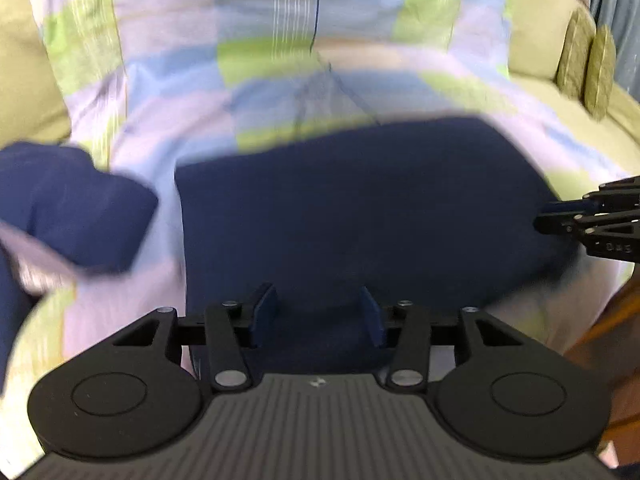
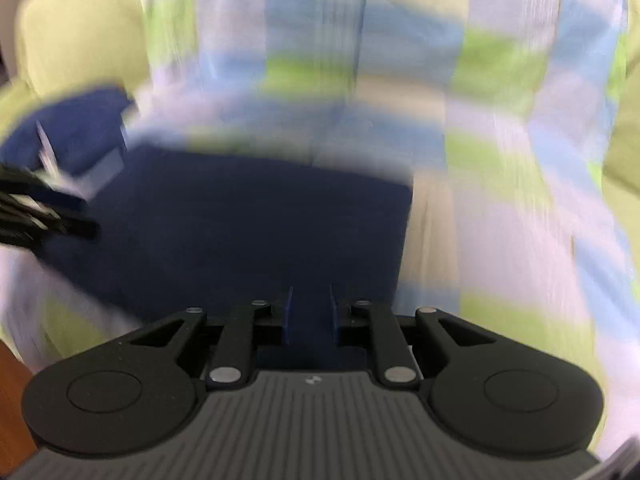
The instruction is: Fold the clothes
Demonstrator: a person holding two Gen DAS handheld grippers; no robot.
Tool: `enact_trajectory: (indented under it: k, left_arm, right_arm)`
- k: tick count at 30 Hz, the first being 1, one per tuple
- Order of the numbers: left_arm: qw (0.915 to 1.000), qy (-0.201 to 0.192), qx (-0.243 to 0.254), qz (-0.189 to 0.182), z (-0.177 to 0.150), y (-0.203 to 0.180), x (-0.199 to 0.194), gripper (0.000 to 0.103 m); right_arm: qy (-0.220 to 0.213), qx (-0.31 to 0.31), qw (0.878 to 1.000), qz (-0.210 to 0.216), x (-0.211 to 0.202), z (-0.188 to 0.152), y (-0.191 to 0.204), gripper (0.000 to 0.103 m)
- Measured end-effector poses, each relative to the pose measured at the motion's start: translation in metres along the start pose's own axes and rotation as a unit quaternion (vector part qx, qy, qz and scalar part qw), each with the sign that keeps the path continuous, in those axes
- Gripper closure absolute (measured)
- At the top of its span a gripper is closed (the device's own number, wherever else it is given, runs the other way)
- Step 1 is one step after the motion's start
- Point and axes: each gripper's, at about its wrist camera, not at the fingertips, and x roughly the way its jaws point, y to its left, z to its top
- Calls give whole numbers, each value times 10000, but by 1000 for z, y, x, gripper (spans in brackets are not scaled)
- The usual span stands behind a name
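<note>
navy garment laid flat between two claws on a checked sheet

the largest thing seen is the checked sheet (image 1: pixel 280 40), spread over a green sofa (image 1: pixel 536 40), probably as a broad, soft surface for folding. on it the navy garment (image 1: pixel 360 200) lies as a flat, roughly rectangular panel, just ahead of both claws and reaching under their tips. a second navy bundle (image 1: pixel 68 208) sits off to the left claw's left, apart from the panel; whether it is folded cannot be told. both views are blurred. the left claw (image 1: pixel 316 312) is released, its pads set wide apart over the panel's near edge. the right claw (image 2: pixel 311 312) is narrowed but not clenched, with navy cloth seen in the gap; a grasp cannot be confirmed.
</note>
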Motion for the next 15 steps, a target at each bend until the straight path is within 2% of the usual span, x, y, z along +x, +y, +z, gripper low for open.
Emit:
enact_trajectory:
  k: [3,5,6,11,12,13,15]
  left_arm:
    - [9994,-328,-11,114,-2,2,-18,48]
    - [9995,-248,-184,46,-10,6,-16,44]
    - [9996,113,-262,49,-12,7,-7,44]
    - [9996,32,-217,157,5,2,-41,42]
    - [9993,69,-335,146,10,2,-52,36]
    - [9988,105,-452,135,16,1,-63,33]
    - [9973,234,-679,147,27,-1,-87,33]
  right_arm:
    - [-183,275,9994,-120,-16,-1,7,88]
    - [-306,458,9983,-201,-27,-1,11,87]
    - [-367,549,9975,-241,-32,-1,14,82]
    - [-671,1005,9917,-441,-59,-2,25,81]
    - [-732,1096,9901,-480,-64,-2,28,73]
    - [-792,1187,9884,-520,-69,-3,30,59]
    - [-744,1291,9875,-522,-96,-2,36,51]
